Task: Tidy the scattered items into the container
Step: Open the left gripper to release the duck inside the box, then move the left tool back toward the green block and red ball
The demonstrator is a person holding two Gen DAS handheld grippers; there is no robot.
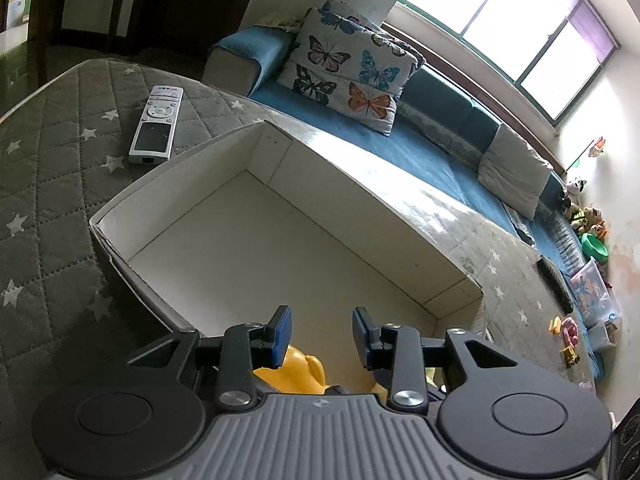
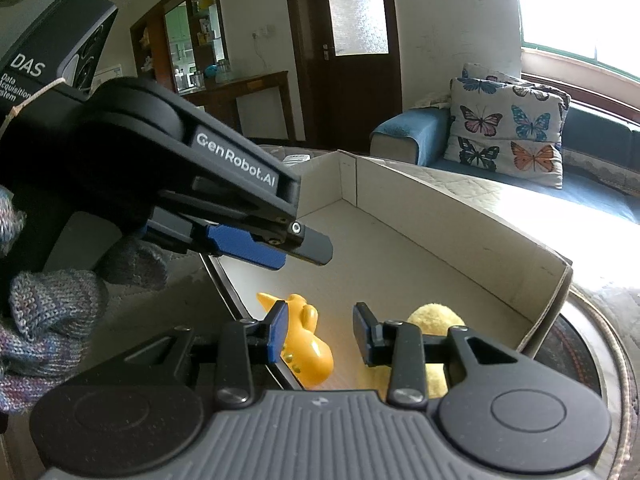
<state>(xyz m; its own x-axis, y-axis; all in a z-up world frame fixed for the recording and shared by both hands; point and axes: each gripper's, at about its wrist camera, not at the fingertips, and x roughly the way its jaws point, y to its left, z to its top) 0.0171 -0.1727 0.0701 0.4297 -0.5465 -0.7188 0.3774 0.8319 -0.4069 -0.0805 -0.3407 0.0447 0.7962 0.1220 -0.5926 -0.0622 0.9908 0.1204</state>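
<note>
A white cardboard box (image 1: 180,176) stands open on a grey quilted cover with stars. Inside it lie a glossy yellow toy (image 2: 310,356) and a fuzzy yellow plush (image 2: 436,320). My left gripper (image 1: 321,332) hovers over the near end of the box with its blue pads apart and nothing between them; the yellow toy (image 1: 304,372) shows just under it. My right gripper (image 2: 320,332) hangs above the same corner, jaws apart and empty. In the right wrist view the left gripper (image 2: 304,250) reaches in from the upper left. A silver remote (image 1: 156,124) rests on the cover beyond the box.
A knit-gloved hand (image 2: 52,312) holds the left gripper. A blue sofa (image 1: 400,148) with a butterfly pillow (image 1: 348,72) runs behind the table, with toys (image 1: 588,220) at its far end. A dark long object (image 1: 554,284) lies near the table's right edge.
</note>
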